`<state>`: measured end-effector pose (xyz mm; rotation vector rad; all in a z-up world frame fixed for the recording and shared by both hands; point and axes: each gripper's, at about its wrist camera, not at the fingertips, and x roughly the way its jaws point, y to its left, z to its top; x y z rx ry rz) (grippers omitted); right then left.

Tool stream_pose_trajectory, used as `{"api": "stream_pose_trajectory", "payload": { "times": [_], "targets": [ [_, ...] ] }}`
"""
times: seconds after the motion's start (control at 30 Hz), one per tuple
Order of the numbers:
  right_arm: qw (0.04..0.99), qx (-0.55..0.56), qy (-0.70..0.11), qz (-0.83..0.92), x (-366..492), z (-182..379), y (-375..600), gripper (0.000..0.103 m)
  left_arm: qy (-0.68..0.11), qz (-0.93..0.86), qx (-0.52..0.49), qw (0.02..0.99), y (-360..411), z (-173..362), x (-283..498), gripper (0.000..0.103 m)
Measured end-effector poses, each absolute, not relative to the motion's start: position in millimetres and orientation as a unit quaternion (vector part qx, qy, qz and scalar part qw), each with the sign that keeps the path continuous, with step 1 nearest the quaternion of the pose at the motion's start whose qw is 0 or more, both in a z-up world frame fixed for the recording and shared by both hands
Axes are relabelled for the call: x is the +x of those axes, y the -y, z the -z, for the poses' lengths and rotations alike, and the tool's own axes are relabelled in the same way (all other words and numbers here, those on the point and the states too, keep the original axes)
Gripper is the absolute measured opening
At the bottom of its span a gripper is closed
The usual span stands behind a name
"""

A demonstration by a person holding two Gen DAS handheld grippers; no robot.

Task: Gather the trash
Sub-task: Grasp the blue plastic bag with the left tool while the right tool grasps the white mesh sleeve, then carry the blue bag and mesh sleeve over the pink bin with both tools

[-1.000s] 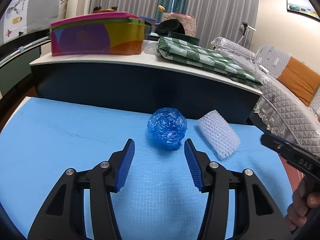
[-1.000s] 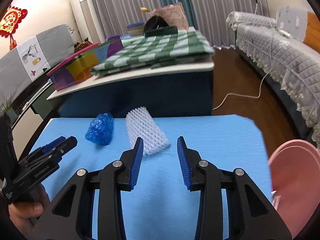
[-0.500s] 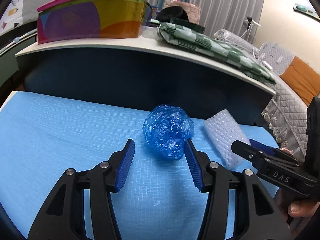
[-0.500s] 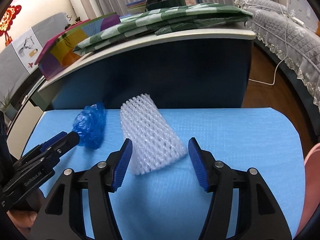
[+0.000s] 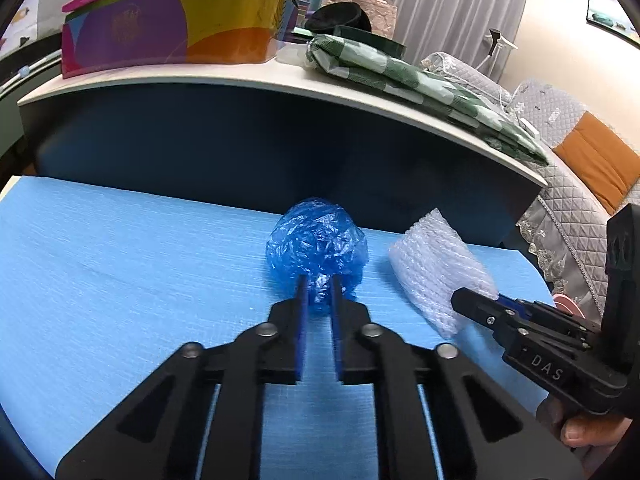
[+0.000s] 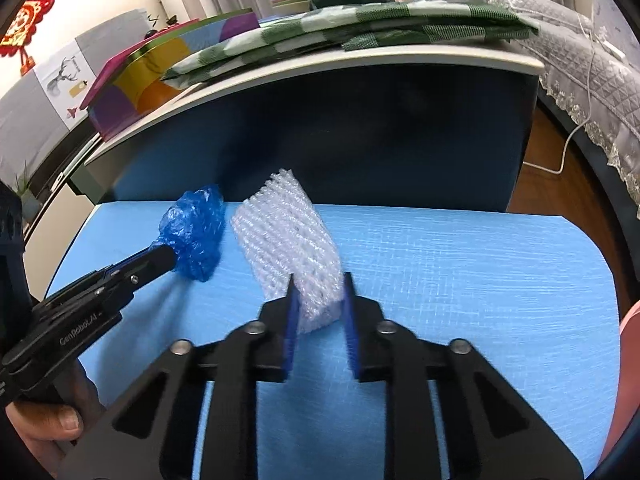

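A crumpled blue plastic bag (image 5: 318, 242) lies on the blue table mat (image 5: 120, 272). My left gripper (image 5: 319, 292) is shut on the bag's near edge. The bag also shows in the right wrist view (image 6: 194, 232). A white foam net sleeve (image 6: 286, 236) lies to the right of the bag. My right gripper (image 6: 319, 288) has closed on the sleeve's near end. In the left wrist view the sleeve (image 5: 436, 264) sits at the right with the right gripper's tip against it.
A dark blue cabinet (image 5: 240, 148) stands right behind the mat. A colourful box (image 5: 172, 24) and a green checked cloth (image 5: 420, 84) lie on top of it. A pink bin's rim (image 6: 628, 320) shows at the mat's right edge. A grey sofa (image 5: 576, 200) is further right.
Both grippers moved forward and closed. The left one shut on the blue bag and the right one shut on the foam net sleeve.
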<state>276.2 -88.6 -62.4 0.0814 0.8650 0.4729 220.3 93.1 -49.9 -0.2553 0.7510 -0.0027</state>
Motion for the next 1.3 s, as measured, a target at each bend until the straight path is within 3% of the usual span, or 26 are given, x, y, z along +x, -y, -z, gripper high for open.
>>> {"api": "stream_pose_trajectory", "payload": {
  "times": [0.97, 1.3],
  "targets": [
    [0.928, -0.01, -0.333, -0.167, 137, -59, 153, 0.011, -0.319, 0.029, -0.105, 0.941, -63, -21, 107, 0.006],
    [0.936, 0.011, -0.325, -0.135, 108, -48, 193, 0.011, -0.327, 0.041, -0.089, 0.94, -34, -8, 84, 0.005]
  ]
}}
